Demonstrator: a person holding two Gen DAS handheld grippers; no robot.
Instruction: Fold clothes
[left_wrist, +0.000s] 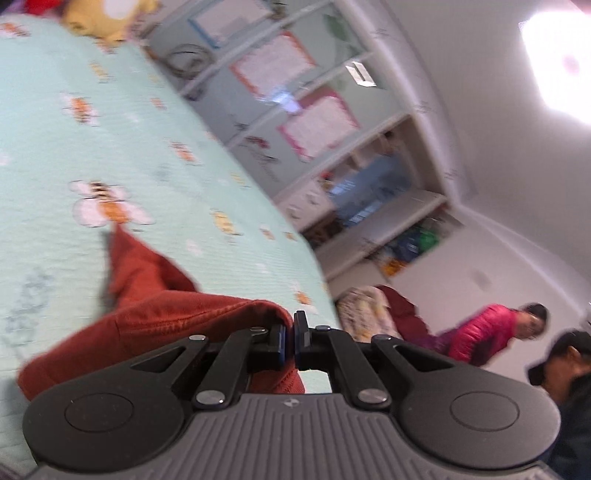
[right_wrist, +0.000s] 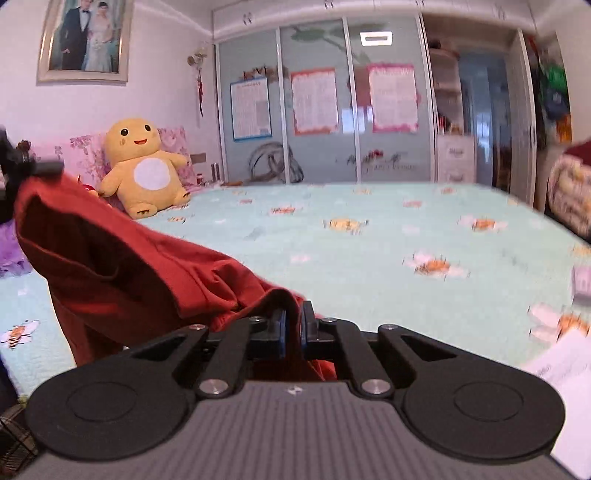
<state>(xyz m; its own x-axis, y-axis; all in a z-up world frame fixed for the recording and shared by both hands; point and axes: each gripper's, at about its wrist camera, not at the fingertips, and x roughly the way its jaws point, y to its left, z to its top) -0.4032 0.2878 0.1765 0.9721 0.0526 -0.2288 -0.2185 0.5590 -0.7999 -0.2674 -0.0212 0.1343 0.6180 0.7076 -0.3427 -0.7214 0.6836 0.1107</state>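
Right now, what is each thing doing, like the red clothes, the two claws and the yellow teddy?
Red garment: lifted off the bed, hanging between both claws, not folded.
Left claw: shut on the red garment.
Right claw: shut on the red garment.
Yellow plush toy: sitting upright against the pillows.
Bed cover: spread flat.

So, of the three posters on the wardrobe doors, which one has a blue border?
The leftmost poster, nearest the yellow plush toy. The middle poster is orange-edged, the right poster pink.
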